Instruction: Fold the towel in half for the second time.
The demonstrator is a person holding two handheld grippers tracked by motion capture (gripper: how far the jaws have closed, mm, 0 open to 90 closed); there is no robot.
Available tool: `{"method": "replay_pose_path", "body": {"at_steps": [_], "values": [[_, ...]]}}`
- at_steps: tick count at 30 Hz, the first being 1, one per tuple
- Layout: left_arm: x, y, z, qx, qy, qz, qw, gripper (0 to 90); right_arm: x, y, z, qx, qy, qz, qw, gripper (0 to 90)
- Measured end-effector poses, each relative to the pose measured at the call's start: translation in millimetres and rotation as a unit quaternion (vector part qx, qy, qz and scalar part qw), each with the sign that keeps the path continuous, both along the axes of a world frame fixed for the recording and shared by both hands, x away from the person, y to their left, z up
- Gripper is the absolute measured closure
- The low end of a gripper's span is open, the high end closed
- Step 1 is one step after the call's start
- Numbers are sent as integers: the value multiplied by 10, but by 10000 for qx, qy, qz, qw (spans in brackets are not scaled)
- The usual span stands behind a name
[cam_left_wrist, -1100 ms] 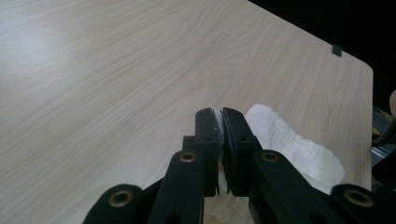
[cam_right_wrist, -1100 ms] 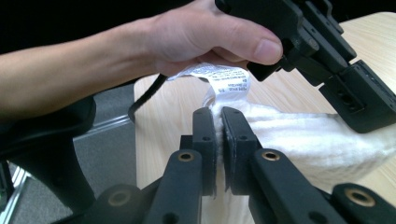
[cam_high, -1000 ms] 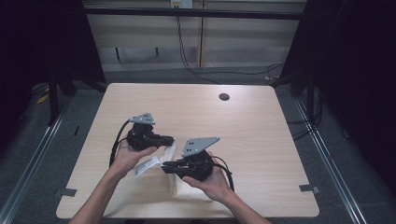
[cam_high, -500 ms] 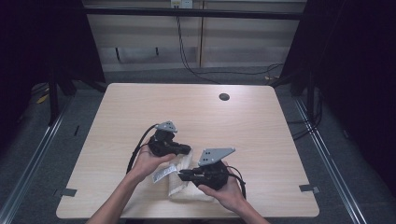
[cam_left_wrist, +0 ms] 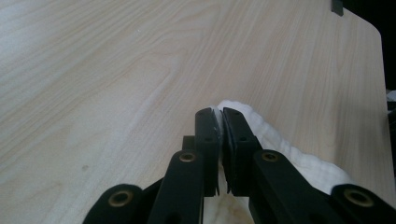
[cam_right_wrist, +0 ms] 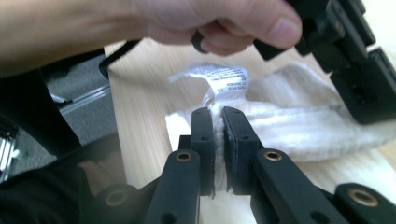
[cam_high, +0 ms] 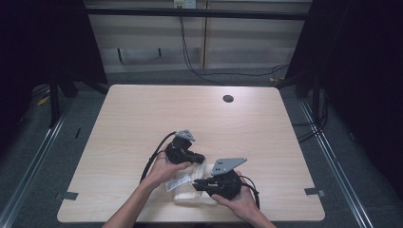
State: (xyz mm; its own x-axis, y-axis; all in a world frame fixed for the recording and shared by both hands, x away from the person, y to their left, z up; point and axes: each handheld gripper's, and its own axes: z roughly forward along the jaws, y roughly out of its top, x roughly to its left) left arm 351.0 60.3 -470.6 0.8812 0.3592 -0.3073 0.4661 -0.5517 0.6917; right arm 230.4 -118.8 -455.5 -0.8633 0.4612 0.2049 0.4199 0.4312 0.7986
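both grippers are pinched on the same white towel (cam_high: 192, 190) near your edge of the table (cam_high: 142, 118). from the high view, your left gripper (cam_high: 198, 158) grips the towel's far edge and your right gripper (cam_high: 197, 184) bites in from the right, next to the care label (cam_high: 178, 182). the cloth lies bunched between them, resting on the wood. the folding looks barely begun to me: both corners are gripped, yet no clean fold shows, so spreading, folding and setting down all seem left to do.

in the left gripper view, your left gripper (cam_left_wrist: 219, 114) has its jaws pressed together on a thin edge of the towel (cam_left_wrist: 289, 154), which trails off to the right of the jaws and back toward you; bare table (cam_left_wrist: 116, 70) lies ahead.

in the right gripper view, your right gripper (cam_right_wrist: 218, 112) is clamped on the towel (cam_right_wrist: 289, 126) just below the care label (cam_right_wrist: 224, 77), which stands up right above the jaw tips. your left hand (cam_right_wrist: 187, 18) and left gripper (cam_right_wrist: 355, 74) sit beyond, up and to the right.

no containers on the table; a dark round grommet (cam_high: 228, 99) sits well beyond both grippers.
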Motion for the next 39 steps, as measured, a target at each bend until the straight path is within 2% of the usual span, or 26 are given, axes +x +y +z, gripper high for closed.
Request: {"method": "replay_pose_path", "body": {"at_steps": [7,9,13,21,26,28,33,39], "values": [[0,-106,-159,179,117,-73,9997,846,-31,-90,-134,-273,140,25,9995,801],[9,-119,-184,98,176,-70,9998,841,-45,-122,-166,-373,133,23,9992,791],[20,-119,-189,-20,340,-62,9994,792,-66,-195,-225,-393,238,52,9989,760],[0,-145,-141,-149,263,-147,9994,703,-98,-327,-237,-442,243,-165,9986,640],[15,-126,-126,-324,272,-114,9990,660,-104,-392,-260,-479,295,-338,9978,587],[19,-118,-121,-283,256,-101,9992,655,-107,-404,-258,-446,324,-375,9978,575],[17,-107,-97,-355,198,-81,9991,649,-106,-431,-277,-499,344,-462,9971,549],[18,-128,-123,-314,115,-129,9994,699,-93,-458,-283,-511,332,-564,9966,519]]}}
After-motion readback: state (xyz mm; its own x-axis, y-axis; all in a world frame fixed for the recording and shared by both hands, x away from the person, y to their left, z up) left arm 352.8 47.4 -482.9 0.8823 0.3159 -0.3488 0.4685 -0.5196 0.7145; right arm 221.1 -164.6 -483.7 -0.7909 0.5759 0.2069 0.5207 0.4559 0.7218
